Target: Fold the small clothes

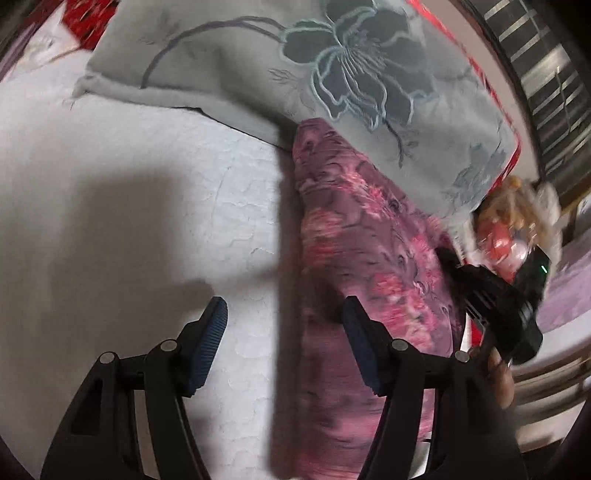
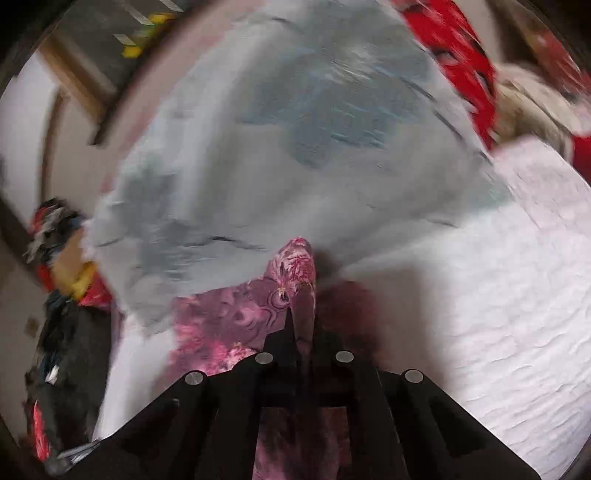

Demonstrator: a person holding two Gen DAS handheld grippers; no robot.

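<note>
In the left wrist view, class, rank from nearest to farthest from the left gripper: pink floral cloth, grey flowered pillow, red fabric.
From the left gripper:
1. Pink floral cloth, beside its right finger.
2. Grey flowered pillow, beyond the cloth.
3. Red fabric, top left corner.

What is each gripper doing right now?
Left gripper: open, empty, over the pink floral garment.
Right gripper: shut on that garment.

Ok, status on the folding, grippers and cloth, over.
Left hand-held gripper open, empty. Right hand-held gripper shut on pink-purple floral cloth. Grey flower-print fabric overlaps its far end.
</note>
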